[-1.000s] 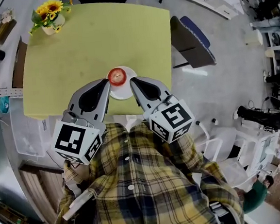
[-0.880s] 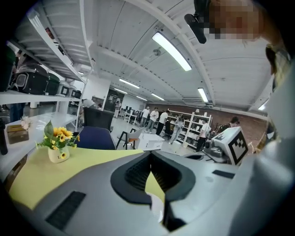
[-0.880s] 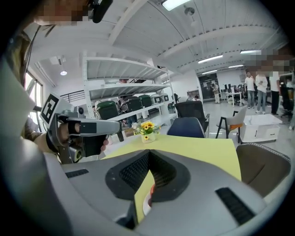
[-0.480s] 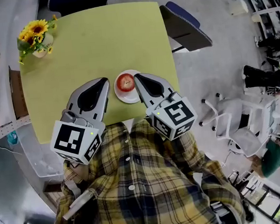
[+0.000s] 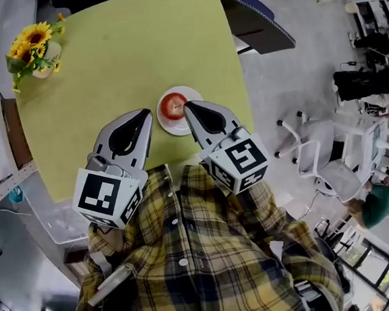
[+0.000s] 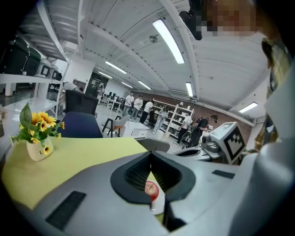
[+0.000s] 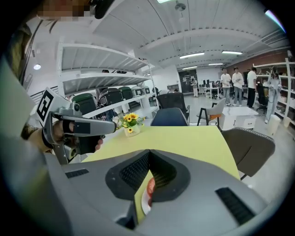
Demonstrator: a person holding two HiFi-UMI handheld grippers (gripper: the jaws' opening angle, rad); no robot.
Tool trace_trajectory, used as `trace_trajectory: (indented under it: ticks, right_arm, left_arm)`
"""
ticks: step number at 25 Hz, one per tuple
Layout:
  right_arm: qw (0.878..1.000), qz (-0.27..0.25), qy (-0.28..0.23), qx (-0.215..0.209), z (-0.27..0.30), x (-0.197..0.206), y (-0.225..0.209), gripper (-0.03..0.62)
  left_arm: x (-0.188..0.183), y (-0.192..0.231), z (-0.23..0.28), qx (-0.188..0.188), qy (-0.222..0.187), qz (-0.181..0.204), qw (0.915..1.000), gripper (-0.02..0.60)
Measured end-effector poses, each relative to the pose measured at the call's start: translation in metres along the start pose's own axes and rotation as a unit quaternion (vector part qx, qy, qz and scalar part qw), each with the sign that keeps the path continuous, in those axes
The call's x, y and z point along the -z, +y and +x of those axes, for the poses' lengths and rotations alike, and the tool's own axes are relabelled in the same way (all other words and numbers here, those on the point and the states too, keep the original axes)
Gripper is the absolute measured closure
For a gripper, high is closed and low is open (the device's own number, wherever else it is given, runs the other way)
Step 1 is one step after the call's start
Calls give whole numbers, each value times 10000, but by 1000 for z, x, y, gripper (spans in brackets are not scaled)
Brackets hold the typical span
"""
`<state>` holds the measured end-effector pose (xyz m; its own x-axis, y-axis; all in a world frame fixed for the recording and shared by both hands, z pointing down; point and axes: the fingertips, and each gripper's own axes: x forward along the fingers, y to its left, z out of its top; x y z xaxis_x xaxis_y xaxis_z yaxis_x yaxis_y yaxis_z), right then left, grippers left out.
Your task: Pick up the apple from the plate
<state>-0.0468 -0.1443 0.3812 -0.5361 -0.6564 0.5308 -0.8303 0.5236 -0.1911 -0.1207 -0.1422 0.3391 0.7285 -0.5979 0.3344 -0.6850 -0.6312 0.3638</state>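
**Both grippers closed and empty, flanking the apple on its plate**

At the far left corner of the yellow-green bench (image 5: 138, 48), a small pot of sunflowers (image 5: 31, 49) stands well apart from the work (it plays no part here). Nearer the person, the left gripper (image 5: 145, 116) hangs just beside the left rim of the white plate (image 5: 170, 126). Its fingers (image 6: 133, 173) meet at the tips with nothing between them, so it looks parked there rather than working. The apple (image 5: 174, 106) sits untouched on that plate, toward the person's side of the bench. The right gripper (image 5: 189, 108) points in from the plate's right, its tip close beside the apple; whether it touches, I cannot tell. Its fingers (image 7: 133, 171) are likewise closed and empty. By this showing the grasp has not begun, since one pair of fingers must first spread to take the fruit. A dark chair (image 5: 257, 17) stands at the bench's right side.
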Motion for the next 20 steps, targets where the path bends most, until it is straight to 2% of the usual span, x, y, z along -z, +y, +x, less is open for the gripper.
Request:
trace_trajectory:
  ticks: [10, 16, 20]
  right_arm:
    - [9991, -139, 184, -360, 11, 10, -9, 597]
    - [9983, -257, 336, -413, 17, 18, -12, 597]
    - [9975, -152, 378, -573, 18, 24, -13, 595]
  left_arm:
    - [7, -5, 12, -256, 5, -93, 9996, 574]
    - [8, -3, 14, -344, -19, -153, 9993, 574]
    - [13, -4, 19, -343, 53, -153, 9993, 574]
